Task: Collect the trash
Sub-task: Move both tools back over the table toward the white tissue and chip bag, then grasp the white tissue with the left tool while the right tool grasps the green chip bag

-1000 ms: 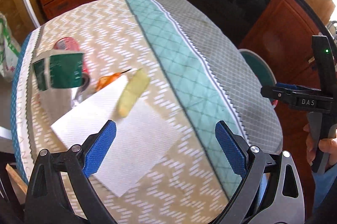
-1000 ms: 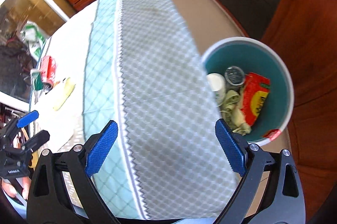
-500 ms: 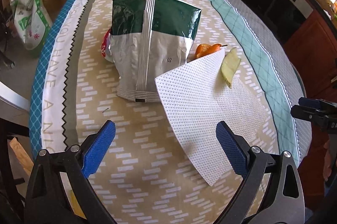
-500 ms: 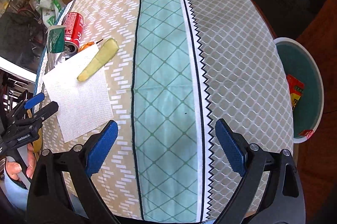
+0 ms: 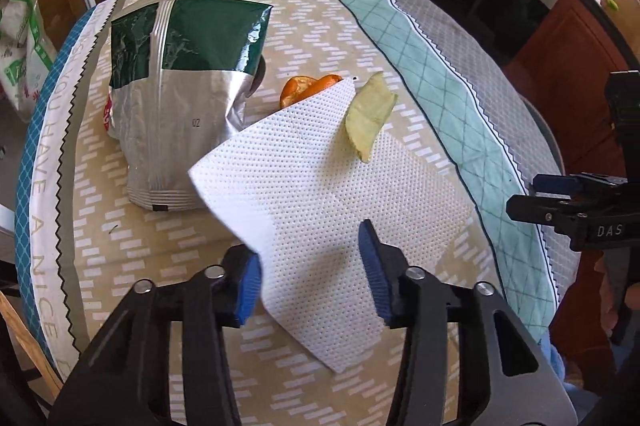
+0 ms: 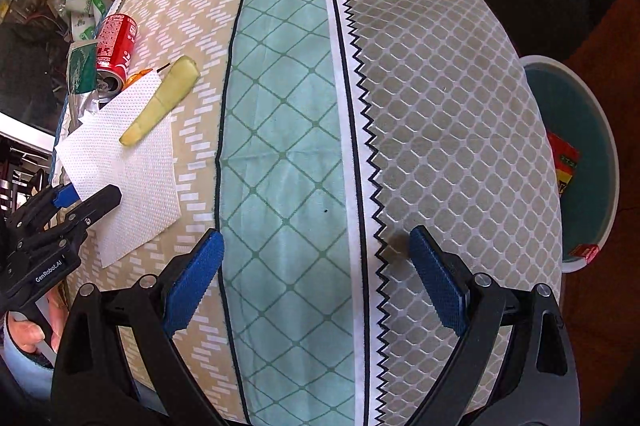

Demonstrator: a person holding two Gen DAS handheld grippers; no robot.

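On cloth [image 5: 44, 162], writing: "HAVE A NICE"
Right tongs [image 6: 316, 282]: wide apart, empty
Left tongs [image 5: 310, 266]: closing around napkin [image 5: 328, 194]; marked "GenRobot.AI"

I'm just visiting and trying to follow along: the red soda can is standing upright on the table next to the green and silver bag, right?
Not quite. The red soda can is next to the green and silver bag, but it lies on its side, its open top facing the white paper napkin. The right wrist view shows this; in the left wrist view the bag hides nearly all of the can.
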